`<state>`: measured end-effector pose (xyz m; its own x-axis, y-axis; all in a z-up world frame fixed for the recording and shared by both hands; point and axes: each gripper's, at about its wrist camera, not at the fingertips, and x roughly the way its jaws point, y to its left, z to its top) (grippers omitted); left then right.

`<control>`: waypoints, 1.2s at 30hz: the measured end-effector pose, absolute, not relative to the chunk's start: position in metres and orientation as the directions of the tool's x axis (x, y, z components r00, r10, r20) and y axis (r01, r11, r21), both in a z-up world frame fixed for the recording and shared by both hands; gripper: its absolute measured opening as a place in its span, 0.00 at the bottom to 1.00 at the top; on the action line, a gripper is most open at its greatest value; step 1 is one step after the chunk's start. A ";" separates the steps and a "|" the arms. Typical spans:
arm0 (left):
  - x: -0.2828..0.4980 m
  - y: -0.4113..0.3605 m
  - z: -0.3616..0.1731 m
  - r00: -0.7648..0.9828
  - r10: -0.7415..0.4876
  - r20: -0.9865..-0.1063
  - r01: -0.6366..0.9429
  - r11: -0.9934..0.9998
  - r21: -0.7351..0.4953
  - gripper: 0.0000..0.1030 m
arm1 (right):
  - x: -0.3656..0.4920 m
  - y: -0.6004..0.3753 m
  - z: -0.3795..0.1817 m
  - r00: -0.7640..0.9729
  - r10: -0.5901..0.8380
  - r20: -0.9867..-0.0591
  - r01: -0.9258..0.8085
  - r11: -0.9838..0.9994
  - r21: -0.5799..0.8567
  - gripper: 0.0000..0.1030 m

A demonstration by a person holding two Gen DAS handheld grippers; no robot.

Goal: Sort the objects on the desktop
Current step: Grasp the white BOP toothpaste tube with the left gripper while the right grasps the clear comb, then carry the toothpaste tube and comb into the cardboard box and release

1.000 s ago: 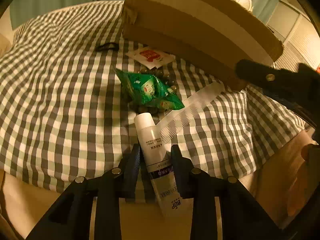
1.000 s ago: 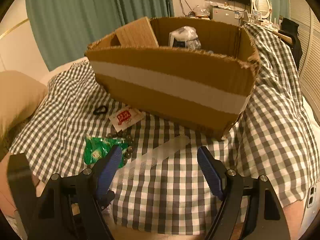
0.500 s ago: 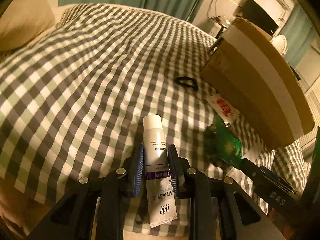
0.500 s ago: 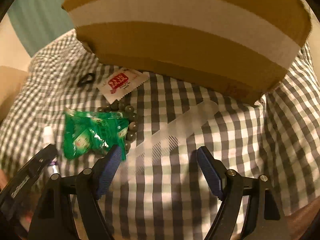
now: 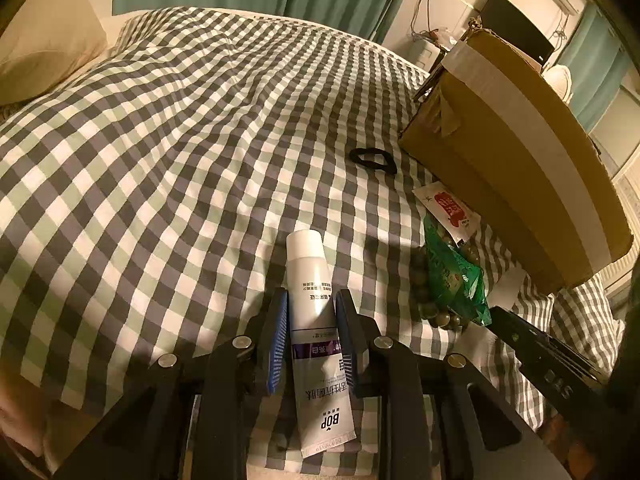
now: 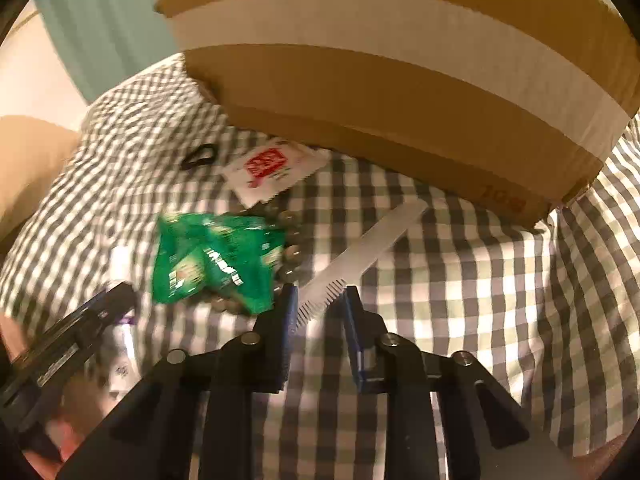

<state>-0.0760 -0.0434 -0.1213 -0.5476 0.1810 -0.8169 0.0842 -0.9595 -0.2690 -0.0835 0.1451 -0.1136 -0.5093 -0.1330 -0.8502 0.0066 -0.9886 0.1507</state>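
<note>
Tube point(image 5: 316, 320) sits clamped in the left gripper point(image 5: 312, 312) above the bedspread point(image 5: 160, 160), ready for boxing, while the right gripper's point(image 6: 318, 300) jaws are closing around the comb point(image 6: 360, 252) beside the box point(image 6: 400, 80).

Cardboard box point(image 5: 516, 152) beside open bedspread point(image 5: 160, 160)

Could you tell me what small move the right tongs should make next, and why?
Probably finish closing on the comb and lift it toward the cardboard box. The right tongs are closing with the comb's toothed end between them, while the left tongs already hold the tube.
</note>
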 end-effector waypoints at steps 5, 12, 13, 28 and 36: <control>-0.074 -0.044 -0.121 -0.548 0.176 -0.818 0.084 -0.961 -0.263 0.24 | -0.077 0.142 -0.115 -0.496 -0.157 -0.854 0.029 -0.986 0.164 0.20; -0.074 -0.044 -0.122 -0.545 0.174 -0.820 0.084 -0.962 -0.260 0.24 | -0.082 0.143 -0.129 -0.454 -0.197 -0.869 -0.001 -0.975 0.221 0.44; -0.074 -0.043 -0.122 -0.545 0.174 -0.820 0.084 -0.962 -0.260 0.24 | -0.082 0.140 -0.130 -0.457 -0.194 -0.868 -0.003 -0.976 0.219 0.46; -0.069 -0.033 -0.114 -0.582 0.193 -0.790 0.021 -0.968 -0.252 0.23 | -0.071 0.123 -0.104 -0.553 -0.214 -0.805 0.130 -0.977 0.170 0.03; -0.063 -0.029 -0.100 -0.623 0.221 -0.751 -0.027 -0.965 -0.261 0.23 | -0.069 0.121 -0.101 -0.540 -0.254 -0.802 0.143 -0.967 0.210 0.03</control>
